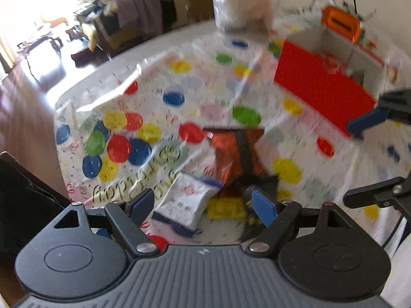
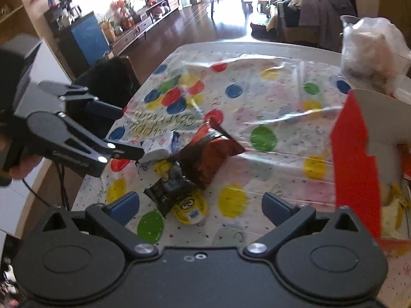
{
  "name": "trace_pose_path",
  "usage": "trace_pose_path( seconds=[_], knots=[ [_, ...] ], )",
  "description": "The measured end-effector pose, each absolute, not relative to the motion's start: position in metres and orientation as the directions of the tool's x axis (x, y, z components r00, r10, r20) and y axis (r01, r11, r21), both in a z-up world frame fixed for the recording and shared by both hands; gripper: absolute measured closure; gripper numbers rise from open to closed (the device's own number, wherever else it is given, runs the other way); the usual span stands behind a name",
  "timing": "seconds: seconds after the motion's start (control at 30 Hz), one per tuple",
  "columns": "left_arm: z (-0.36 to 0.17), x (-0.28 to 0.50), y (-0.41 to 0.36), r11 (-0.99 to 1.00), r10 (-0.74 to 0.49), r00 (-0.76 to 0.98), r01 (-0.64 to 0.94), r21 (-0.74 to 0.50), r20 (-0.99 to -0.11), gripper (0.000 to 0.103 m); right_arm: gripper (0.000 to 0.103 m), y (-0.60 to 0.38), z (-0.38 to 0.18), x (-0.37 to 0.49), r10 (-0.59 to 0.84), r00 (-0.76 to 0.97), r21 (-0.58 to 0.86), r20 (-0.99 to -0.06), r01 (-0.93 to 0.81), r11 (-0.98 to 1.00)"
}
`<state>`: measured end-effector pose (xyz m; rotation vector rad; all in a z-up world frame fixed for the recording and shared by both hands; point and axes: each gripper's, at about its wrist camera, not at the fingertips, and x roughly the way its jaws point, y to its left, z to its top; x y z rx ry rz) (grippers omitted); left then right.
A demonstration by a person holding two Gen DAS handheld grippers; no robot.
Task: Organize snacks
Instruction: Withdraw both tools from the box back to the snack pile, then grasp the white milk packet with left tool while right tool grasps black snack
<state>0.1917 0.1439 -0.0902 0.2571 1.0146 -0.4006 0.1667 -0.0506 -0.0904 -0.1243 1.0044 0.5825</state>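
A pile of snacks lies on the dotted birthday tablecloth (image 1: 177, 97): a white and blue packet (image 1: 185, 205), a red-orange foil bag (image 1: 231, 151), a yellow packet (image 1: 223, 208). My left gripper (image 1: 203, 205) is open and hovers just over the white packet. In the right wrist view the same pile shows: the red bag (image 2: 210, 151), a black packet (image 2: 169, 190), a yellow minion snack (image 2: 190, 209), the white packet (image 2: 156, 146). My right gripper (image 2: 203, 205) is open and empty above the minion snack. The left gripper (image 2: 123, 133) shows at left.
A red cardboard box (image 1: 321, 89) with a white inside stands at the right and holds some snacks (image 2: 393, 205). A clear bag of pale puffs (image 1: 244, 7) stands behind it, next to an orange object (image 1: 341, 23). A dark chair (image 2: 108, 84) stands at the table's left edge.
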Motion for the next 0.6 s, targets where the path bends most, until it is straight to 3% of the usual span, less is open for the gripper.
trace_pose_path(
  seconds=[0.27,0.6],
  knots=[
    [-0.122,0.222,0.160,0.850,-0.214,0.349,0.526,0.002,-0.913,0.020,0.003,-0.015,-0.116,0.185,0.368,0.352,0.183,-0.861,-0.460,0.869],
    [-0.146,0.251,0.159,0.806,-0.254,0.254,0.590,-0.059,-0.933,0.021,0.020,0.011,-0.153,0.202,0.280,0.255,0.189,-0.925,-0.329,0.925]
  ],
)
